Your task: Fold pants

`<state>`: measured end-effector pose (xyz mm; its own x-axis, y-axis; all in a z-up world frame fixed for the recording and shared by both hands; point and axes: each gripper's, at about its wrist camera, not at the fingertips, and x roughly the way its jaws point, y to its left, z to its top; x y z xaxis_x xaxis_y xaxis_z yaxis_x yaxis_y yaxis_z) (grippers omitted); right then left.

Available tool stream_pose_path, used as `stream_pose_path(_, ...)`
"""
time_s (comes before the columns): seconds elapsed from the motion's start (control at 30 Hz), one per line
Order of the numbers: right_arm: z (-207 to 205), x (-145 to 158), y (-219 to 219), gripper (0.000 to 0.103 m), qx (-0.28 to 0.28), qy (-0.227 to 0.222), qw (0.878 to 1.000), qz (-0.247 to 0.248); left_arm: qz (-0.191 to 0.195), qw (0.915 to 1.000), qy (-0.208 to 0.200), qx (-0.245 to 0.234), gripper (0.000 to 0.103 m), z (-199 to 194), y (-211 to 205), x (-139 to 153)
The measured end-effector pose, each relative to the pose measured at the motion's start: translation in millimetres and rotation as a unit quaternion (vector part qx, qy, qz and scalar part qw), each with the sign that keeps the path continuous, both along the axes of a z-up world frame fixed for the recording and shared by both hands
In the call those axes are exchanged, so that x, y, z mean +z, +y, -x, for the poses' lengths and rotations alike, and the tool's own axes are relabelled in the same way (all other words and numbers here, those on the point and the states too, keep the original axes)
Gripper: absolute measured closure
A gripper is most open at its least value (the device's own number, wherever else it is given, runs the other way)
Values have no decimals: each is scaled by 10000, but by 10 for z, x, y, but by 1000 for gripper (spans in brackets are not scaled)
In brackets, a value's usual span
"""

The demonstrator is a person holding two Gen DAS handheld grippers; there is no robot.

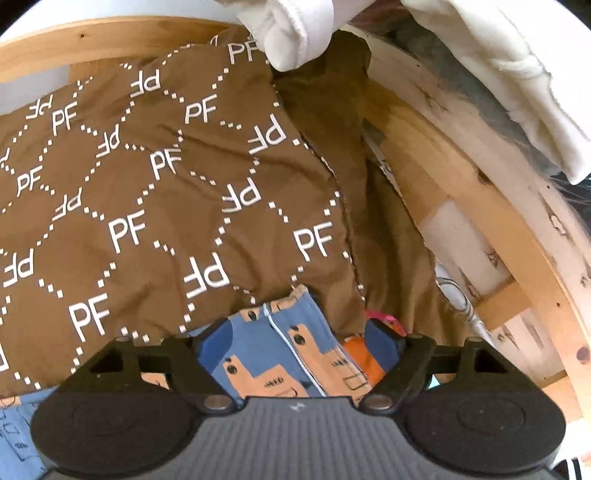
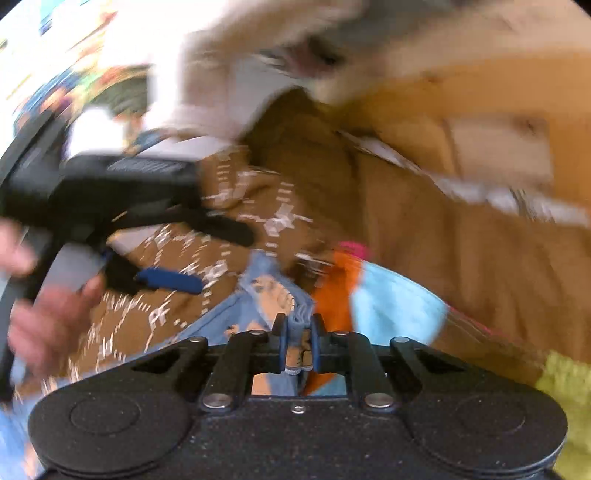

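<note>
We judge the biggest risk to be the brown printed garment [image 1: 155,206], patterned with white "PF" letters and dotted diamonds, which lies spread over most of the blue patterned pants [image 1: 295,354]. If the pants are pulled from under it, the brown cloth may drag along and bunch up, and only a small part of the pants shows, so we cannot tell how the legs lie. The white garment [image 1: 295,33] hanging over the far edge could also slip down onto the pile. The wooden frame [image 1: 472,206] curves close along the right side, and a wide sweep could catch cloth on it.

A smaller risk is the grip itself: the right hand-held gripper [image 2: 298,343] has its jaws nearly together, pinching a bunched fold of the blue pants at the very edge, and a thin pinch like that may slide out under tension. The right wrist view is heavily blurred, so we cannot tell how many layers are caught. The orange and light blue cloth [image 2: 369,302] just beside the pinch may be snagged too.

The left hand-held gripper [image 1: 295,354] stands wide apart with nothing between its pads, poised over the blue pants, where they poke out from beneath the brown garment. A person's hand [image 2: 48,317] holds its handle.
</note>
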<state>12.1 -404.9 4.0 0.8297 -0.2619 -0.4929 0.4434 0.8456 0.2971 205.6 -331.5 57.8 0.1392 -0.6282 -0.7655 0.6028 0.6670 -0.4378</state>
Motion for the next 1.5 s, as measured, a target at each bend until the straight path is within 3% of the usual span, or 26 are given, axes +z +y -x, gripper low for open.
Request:
stream_pose_path(0.17,-67,72,455,90,861,95,9895,1161,19,9992,386,-53,19,-8,94,-13)
stream_pose_path(0.27,-89,61,649,90,1291,165,9790,1570,-157,9994,291,59,22,6,139,-25)
stream_pose_path(0.37,-131,35,740,90,1522,281,9726,1736,-296,9990,287,153,33,4,178,-67)
stream_pose_path(0.43,-131,28,760,90,1580,309,9699,1825,-271,9982,504,174,49,-5,214,-132)
stream_pose_path(0.5,-118,26,771,90,1629,328,9678,1889,-170,9970,718,214,57,-10,260,-186)
stream_pose_path(0.73,-84,6,970,90,1959,414,9513,2344,141,9952,891,379,70,26,492,-228)
stream_pose_path(0.87,-85,-19,1123,90,2199,470,9375,2656,238,9954,786,483,86,35,662,-219)
stream_pose_path(0.93,-80,-20,1189,90,2299,470,9328,2736,320,9949,753,586,92,38,809,-233)
stream_pose_path(1.23,-31,22,1572,90,2995,298,9101,2849,857,9847,899,1224,93,73,1665,-288)
stream_pose_path(1.5,-107,-72,1995,90,3732,411,8966,2349,507,9839,582,1615,93,183,2261,-458)
